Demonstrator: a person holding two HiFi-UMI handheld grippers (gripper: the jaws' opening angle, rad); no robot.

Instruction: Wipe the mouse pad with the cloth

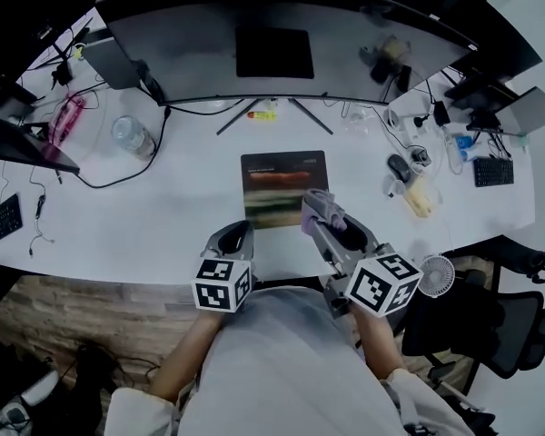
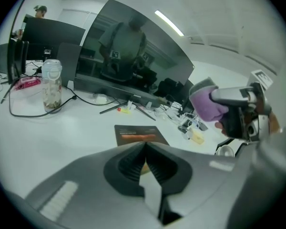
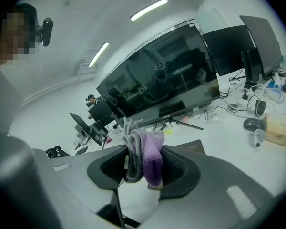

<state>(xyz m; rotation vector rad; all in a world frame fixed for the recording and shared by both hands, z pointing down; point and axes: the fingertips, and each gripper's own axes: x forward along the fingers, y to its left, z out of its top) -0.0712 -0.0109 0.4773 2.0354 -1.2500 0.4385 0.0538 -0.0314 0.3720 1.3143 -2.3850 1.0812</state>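
Observation:
A dark rectangular mouse pad (image 1: 283, 187) with an orange-brown band lies on the white desk in front of the monitor stand; it also shows in the left gripper view as the mouse pad (image 2: 140, 135). My right gripper (image 1: 324, 213) is shut on a folded purple and grey cloth (image 3: 144, 156), held in the air over the pad's near right corner. The cloth (image 1: 322, 209) sticks out of the jaws. My left gripper (image 1: 235, 236) hangs near the desk's front edge, left of the pad, jaws shut with nothing between them.
A wide curved monitor (image 1: 282, 34) stands behind the pad on a V-shaped stand. A clear jar (image 1: 131, 137) and cables sit at the left. A mouse (image 1: 399, 166), a yellowish box (image 1: 419, 197) and small clutter lie at the right. A small fan (image 1: 436, 274) is at the desk's edge.

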